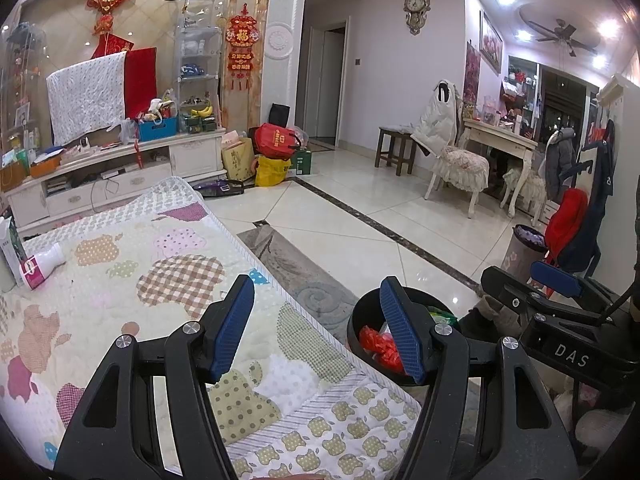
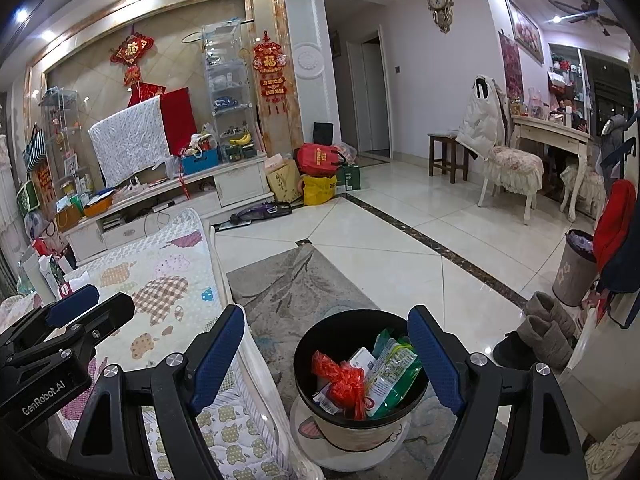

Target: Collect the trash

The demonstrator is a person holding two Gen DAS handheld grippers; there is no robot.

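Observation:
My right gripper [image 2: 326, 314] hangs open and empty just above a black-rimmed trash bin [image 2: 308, 344] on the floor. The bin holds a red plastic bag [image 2: 342, 378], a green wrapper [image 2: 394, 364] and a white box [image 2: 362, 358]. My left gripper [image 1: 317, 284] is open and empty over the edge of a quilt-covered table [image 1: 120, 280]. The same bin [image 1: 358, 312] shows behind its right finger. A white and pink bottle [image 1: 40, 268] lies on the quilt at the far left, next to an upright carton [image 1: 10, 248].
A grey rug [image 2: 288, 280] lies under the bin. Brown boots [image 2: 548, 328] and a second, patterned bin [image 2: 576, 268] stand to the right. Bags [image 2: 318, 172] pile beside the cluttered TV cabinet [image 2: 240, 184], and a skirted chair [image 2: 512, 168] stands by a dressing table across the tiled floor.

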